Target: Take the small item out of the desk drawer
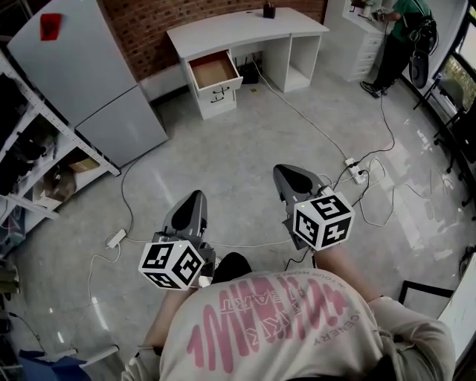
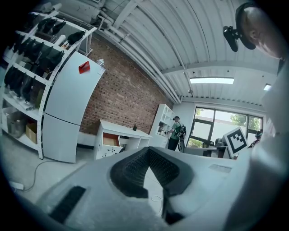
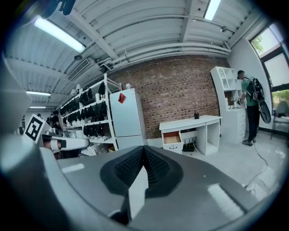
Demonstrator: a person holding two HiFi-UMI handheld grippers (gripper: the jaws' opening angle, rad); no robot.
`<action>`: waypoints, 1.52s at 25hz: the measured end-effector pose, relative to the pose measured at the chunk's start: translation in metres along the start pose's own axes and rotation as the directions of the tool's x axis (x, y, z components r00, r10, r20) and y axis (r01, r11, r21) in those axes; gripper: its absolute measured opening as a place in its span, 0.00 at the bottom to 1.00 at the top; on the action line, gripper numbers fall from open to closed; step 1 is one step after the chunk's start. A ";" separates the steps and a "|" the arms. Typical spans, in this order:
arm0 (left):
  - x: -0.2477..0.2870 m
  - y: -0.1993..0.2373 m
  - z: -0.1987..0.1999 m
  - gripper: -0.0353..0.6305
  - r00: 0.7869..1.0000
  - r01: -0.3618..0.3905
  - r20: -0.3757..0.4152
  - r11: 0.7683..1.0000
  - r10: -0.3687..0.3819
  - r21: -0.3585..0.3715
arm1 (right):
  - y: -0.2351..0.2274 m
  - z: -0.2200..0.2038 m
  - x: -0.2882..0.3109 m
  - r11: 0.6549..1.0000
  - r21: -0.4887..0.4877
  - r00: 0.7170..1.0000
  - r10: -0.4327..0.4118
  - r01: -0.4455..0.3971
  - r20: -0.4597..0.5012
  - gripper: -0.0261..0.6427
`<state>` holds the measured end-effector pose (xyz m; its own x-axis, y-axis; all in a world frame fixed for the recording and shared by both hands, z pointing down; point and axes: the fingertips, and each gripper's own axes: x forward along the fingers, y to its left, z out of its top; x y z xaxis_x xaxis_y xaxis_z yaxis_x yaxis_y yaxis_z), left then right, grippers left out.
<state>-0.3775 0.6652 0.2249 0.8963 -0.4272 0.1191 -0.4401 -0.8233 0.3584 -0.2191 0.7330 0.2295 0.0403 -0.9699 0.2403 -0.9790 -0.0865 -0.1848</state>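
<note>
Position of operator: standing mid-floor, well apart from the white desk (image 1: 245, 30) that stands against the far brick wall. Step in hand, as judged: the approach, with no reach begun.

Left gripper (image 1: 195, 198): jaws brought together at the tips, nothing between them. Right gripper (image 1: 283, 174): jaws likewise fully closed, nothing held. Both are carried in front of the body, roughly level, pointing toward the far wall.

Desk drawer (image 1: 214, 72): top drawer at the desk's left end, pulled out, brown interior showing. Small item: presumably inside, but no view makes it out from this range, so its presence and place in the drawer are unconfirmed.

Surroundings: tall white cabinet (image 1: 82, 74) left of the desk, open shelving (image 1: 37, 149) along the left wall, a dark pot (image 1: 268, 10) on the desktop, a second person (image 1: 398, 37) at the far right. Cables (image 1: 297, 111) run over the floor from the desk to a power strip (image 1: 355, 171) lying just ahead on the right.

Next move, as judged: walk to the desk, minding the cables as a trip risk. Once there, look down into the drawer and find the item. One gripper's jaws must be opened before it is lowered in; the drawer itself should need no further pulling
</note>
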 end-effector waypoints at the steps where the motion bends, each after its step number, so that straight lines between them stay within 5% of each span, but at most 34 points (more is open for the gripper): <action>1: 0.000 0.002 -0.001 0.06 1.000 -0.003 -0.004 1.000 0.003 -0.007 | -0.001 -0.002 0.001 1.000 0.012 1.000 -0.001 0.001 -0.007 0.06; 13: 0.049 0.044 -0.014 0.06 0.999 0.003 -0.052 0.996 -0.008 -0.087 | -0.031 -0.025 0.047 0.997 0.032 0.991 -0.061 0.065 -0.120 0.06; 38: 0.216 0.192 0.110 0.06 0.995 0.096 -0.020 0.994 -0.097 -0.055 | -0.062 0.063 0.272 0.992 0.083 0.991 -0.082 0.091 -0.102 0.06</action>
<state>-0.2741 0.3736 0.2180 0.9358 -0.3373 0.1026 -0.3482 -0.8386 0.4189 -0.1352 0.4606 0.2463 0.1001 -0.9310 0.3511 -0.9512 -0.1931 -0.2407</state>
